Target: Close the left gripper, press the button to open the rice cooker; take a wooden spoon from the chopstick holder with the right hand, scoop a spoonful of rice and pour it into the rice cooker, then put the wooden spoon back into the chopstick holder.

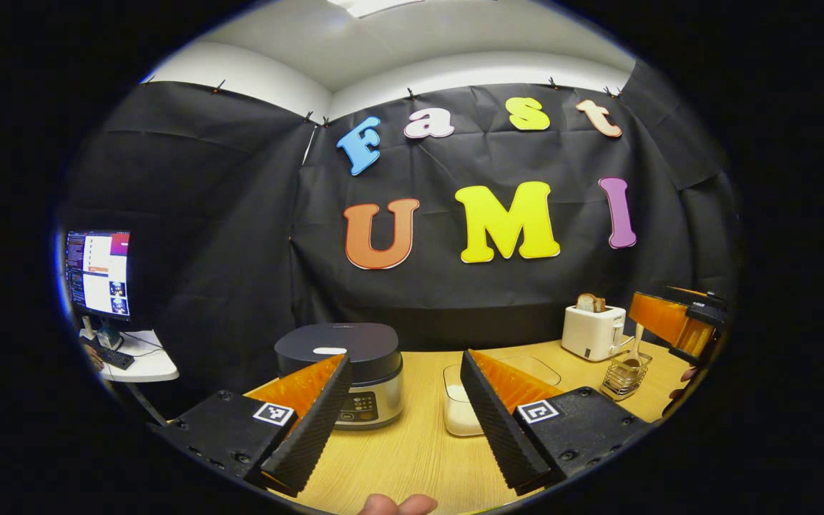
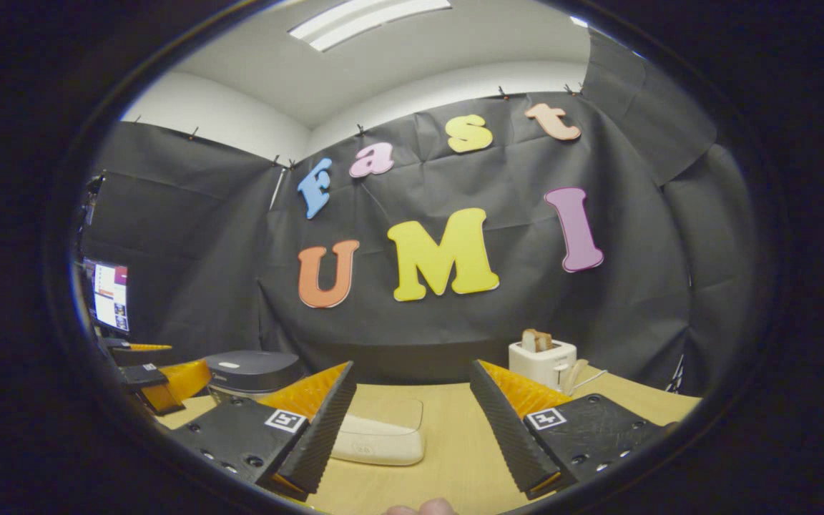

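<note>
A white toaster (image 1: pixel 593 332) holding bread (image 1: pixel 590 302) stands on the wooden table (image 1: pixel 412 458); a lit monitor (image 1: pixel 97 273) sits far left.

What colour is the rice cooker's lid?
The rice cooker has a dark, near-black lid; the left gripper view shows it best.

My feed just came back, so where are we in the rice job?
Nothing looks done: the rice cooker lid is down and the wooden spoon stands in the chopstick holder. Both the left hand-held gripper and the right hand-held gripper are open and empty. Every step remains.
</note>
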The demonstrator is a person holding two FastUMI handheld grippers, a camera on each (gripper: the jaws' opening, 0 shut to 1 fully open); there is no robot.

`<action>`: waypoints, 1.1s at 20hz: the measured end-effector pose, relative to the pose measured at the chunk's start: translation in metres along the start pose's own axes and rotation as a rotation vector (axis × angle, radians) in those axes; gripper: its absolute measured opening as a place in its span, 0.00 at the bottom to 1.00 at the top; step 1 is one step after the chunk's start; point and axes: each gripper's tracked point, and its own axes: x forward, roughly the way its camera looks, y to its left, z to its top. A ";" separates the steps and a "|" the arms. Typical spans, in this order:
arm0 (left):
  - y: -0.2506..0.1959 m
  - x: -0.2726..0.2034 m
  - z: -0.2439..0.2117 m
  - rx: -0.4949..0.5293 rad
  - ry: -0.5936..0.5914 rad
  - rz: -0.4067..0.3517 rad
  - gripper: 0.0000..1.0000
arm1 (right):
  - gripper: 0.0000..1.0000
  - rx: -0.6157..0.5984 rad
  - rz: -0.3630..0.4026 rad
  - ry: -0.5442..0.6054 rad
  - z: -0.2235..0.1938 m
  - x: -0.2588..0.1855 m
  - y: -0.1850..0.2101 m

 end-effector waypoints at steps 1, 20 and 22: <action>0.005 0.006 0.003 0.007 0.016 0.001 0.97 | 0.95 0.002 -0.004 -0.002 -0.001 0.001 -0.007; 0.099 0.138 -0.008 0.018 0.480 0.063 0.67 | 0.99 0.066 -0.024 0.000 -0.012 0.013 -0.087; 0.106 0.142 -0.021 0.006 0.549 0.081 0.55 | 0.95 0.062 -0.040 -0.007 -0.012 0.013 -0.094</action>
